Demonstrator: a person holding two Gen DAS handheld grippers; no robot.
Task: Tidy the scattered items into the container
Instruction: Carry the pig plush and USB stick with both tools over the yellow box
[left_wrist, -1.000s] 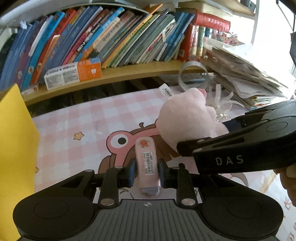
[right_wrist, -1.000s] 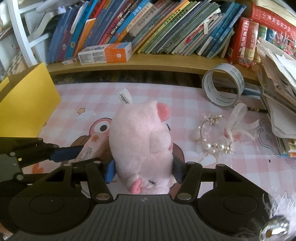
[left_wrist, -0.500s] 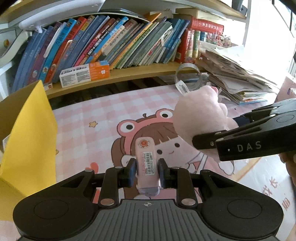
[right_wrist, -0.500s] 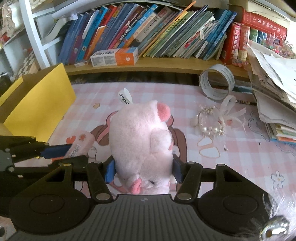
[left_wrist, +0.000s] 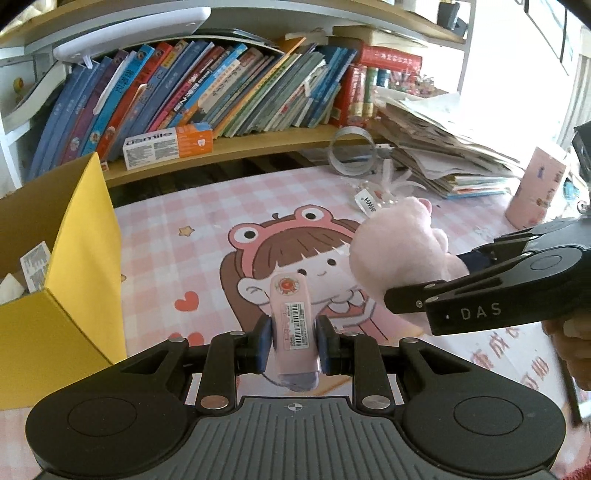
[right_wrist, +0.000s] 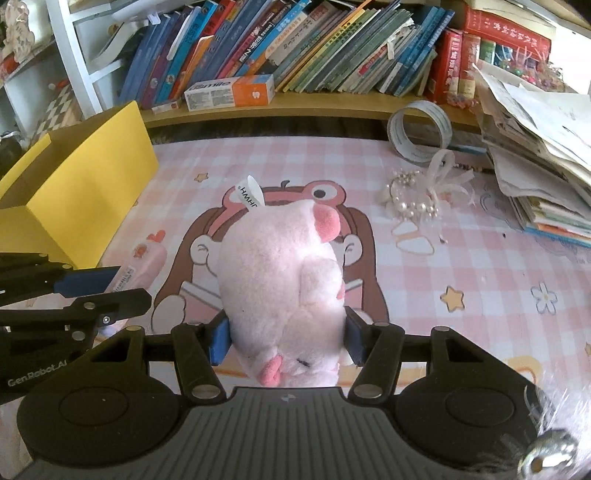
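Yellow box (left_wrist: 85, 258) nearer now; fingers clamped on fluffy pink pig (right_wrist: 284, 288), barcoded pink tube (left_wrist: 293, 321).

My left claw (left_wrist: 291, 345) is clamped tight on a slim pink tube (left_wrist: 291, 317), tilted downward. My right claw (right_wrist: 286, 341) squeezes a pink plush pig (right_wrist: 284, 284), also angled down.

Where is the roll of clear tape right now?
In the right wrist view the tape roll stands on edge at the mat's far right, between the bookshelf and the pearl bracelet.
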